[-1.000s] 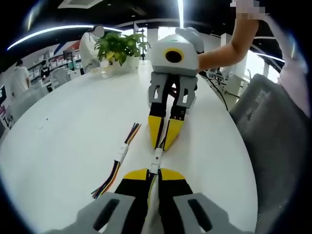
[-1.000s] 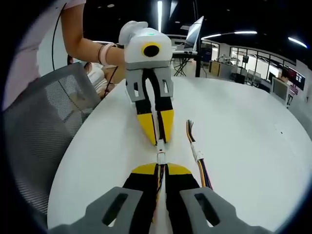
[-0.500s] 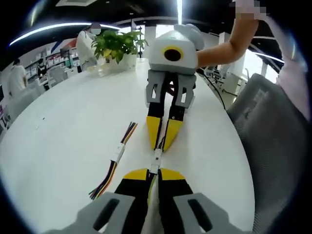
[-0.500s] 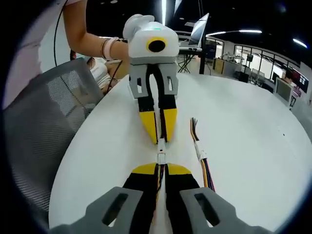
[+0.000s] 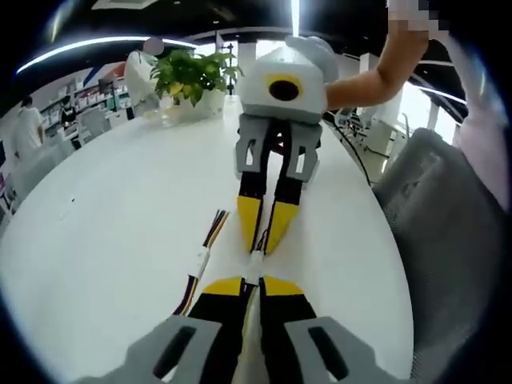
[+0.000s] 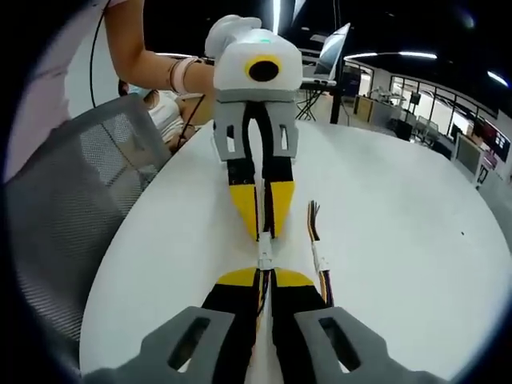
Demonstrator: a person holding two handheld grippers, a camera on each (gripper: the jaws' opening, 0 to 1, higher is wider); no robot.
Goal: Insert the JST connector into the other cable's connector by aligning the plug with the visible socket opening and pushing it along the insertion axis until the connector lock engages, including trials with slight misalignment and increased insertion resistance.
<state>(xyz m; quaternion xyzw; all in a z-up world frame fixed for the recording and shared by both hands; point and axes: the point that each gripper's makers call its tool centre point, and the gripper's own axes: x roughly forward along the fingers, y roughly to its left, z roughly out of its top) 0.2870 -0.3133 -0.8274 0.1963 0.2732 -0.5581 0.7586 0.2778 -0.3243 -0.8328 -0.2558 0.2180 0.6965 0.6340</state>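
Pinching each cable, left gripper [image 5: 251, 285] and right gripper [image 6: 266, 277] press connectors [image 5: 255, 265] together; tilt could jam them.

bare white table [image 5: 104, 216] lies open past the spare cable [image 5: 200, 260]; chair [image 5: 448, 240] crowds the other side

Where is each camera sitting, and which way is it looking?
Left gripper view: rides on the left gripper, looking along its fingers at the right gripper, with the person's arm behind.
Right gripper view: rides on the right gripper, looking back at the left gripper and a wrist.
Shared: white connectors between the fingertips, spare cable, white table.
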